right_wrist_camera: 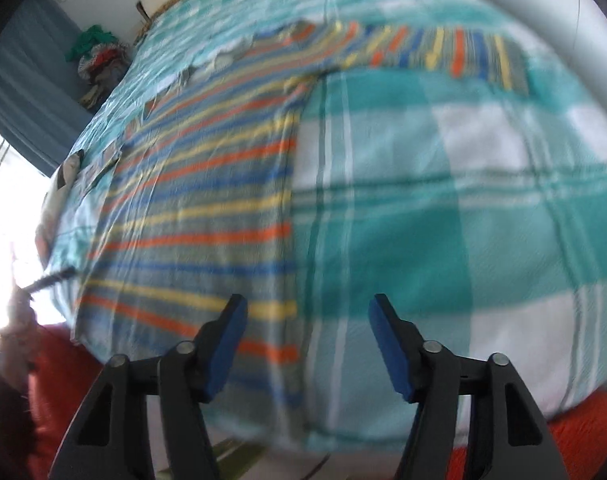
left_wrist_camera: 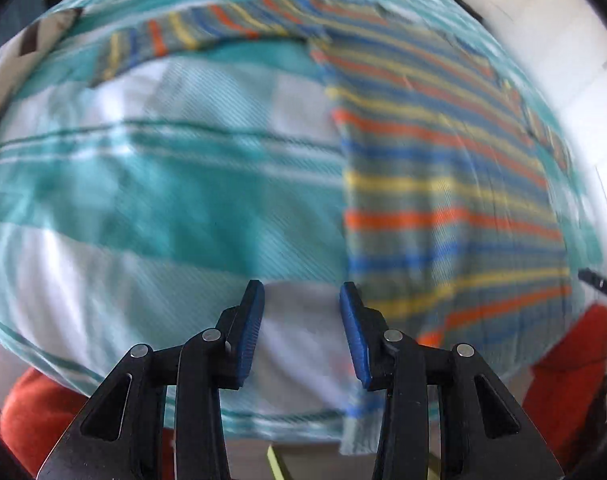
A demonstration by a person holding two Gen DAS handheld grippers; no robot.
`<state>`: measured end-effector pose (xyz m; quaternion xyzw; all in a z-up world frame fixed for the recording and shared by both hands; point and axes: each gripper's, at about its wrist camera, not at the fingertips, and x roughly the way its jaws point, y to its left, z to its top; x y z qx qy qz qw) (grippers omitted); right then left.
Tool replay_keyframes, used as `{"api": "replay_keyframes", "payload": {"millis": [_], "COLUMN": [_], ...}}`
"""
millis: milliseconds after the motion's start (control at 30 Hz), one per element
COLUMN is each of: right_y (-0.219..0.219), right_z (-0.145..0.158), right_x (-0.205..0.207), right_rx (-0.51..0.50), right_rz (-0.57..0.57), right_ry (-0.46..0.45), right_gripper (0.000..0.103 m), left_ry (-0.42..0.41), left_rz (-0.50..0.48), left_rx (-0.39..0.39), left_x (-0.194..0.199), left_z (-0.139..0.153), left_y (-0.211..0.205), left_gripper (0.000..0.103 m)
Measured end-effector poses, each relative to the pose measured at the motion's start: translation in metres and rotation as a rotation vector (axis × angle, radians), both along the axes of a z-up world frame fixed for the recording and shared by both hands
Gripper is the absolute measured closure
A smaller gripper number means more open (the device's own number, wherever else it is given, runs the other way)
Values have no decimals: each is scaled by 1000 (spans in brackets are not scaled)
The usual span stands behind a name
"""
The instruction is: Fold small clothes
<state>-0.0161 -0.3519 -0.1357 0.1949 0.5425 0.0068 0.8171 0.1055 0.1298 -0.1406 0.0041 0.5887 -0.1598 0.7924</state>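
A small striped shirt (left_wrist_camera: 447,184) in grey, blue, yellow and orange lies flat on the teal-and-white checked bed cover (left_wrist_camera: 163,200). One sleeve (left_wrist_camera: 175,40) stretches out to the left at the far end. My left gripper (left_wrist_camera: 302,294) hovers open over the cover, just left of the shirt's near hem, with nothing between its blue pads. In the right wrist view the shirt (right_wrist_camera: 199,184) fills the left half, its sleeve (right_wrist_camera: 443,54) reaching right. My right gripper (right_wrist_camera: 307,306) is open above the shirt's right edge near the hem, holding nothing.
The bed cover (right_wrist_camera: 443,208) spreads wide to the right of the shirt. Orange fabric (left_wrist_camera: 571,364) shows below the bed's near edge on both sides. A heap of clothes (right_wrist_camera: 97,54) sits by a dark curtain at the far left. Bright window light washes out the left edge.
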Motion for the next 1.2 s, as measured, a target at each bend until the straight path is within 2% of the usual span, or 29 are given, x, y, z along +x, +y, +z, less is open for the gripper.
{"api": "replay_keyframes", "payload": {"millis": [100,133,200,267,300,433,500,567,733,800,967,1033,1100,1200], "right_y": [-4,0,10,23,26,27,26,21,24,26,25,26,26,26], "right_z": [-14,-18,-27,-37,-39,-30,-22,-19,-28,-28,-28,-28,-28,-28], "right_x": [-10,-12,-10,-8,-9,-13,-15,-13,-10,-9,-10,-9,-10,-10], "right_rx": [104,113,117,116,113,59,34,16,-2,-10,-8,-8,-9,-8], "right_rz": [3,19,70,118,132,128,116,104,117,121,121,121,121,117], "right_ry": [93,105,135,159,166,159,150,149,158,153,151,149,149,143], "right_gripper": [49,55,70,97,97,97,97,97,97,97,97,97,97,96], "left_ry": [-29,-21,-11,-17,-28,-58,-41,4,77,89,142,133,123,122], "left_rz": [-31,-38,-65,-108,-136,-165,-138,-96,-48,-35,-8,15,34,34], "left_rx": [27,12,7,40,59,92,42,-57,-230,-271,-367,-389,-438,-424], "left_x": [-17,-20,-25,-31,-36,-47,-45,-41,-36,-33,-25,-22,-23,-20], "left_z": [-2,-2,-3,-7,-7,-2,0,1,3,4,-1,1,7,7], "left_y": [-13,-15,-21,-31,-37,-45,-36,-18,4,11,15,21,27,20], "left_gripper": [67,70,85,94,98,98,94,92,90,86,86,75,53,50]}}
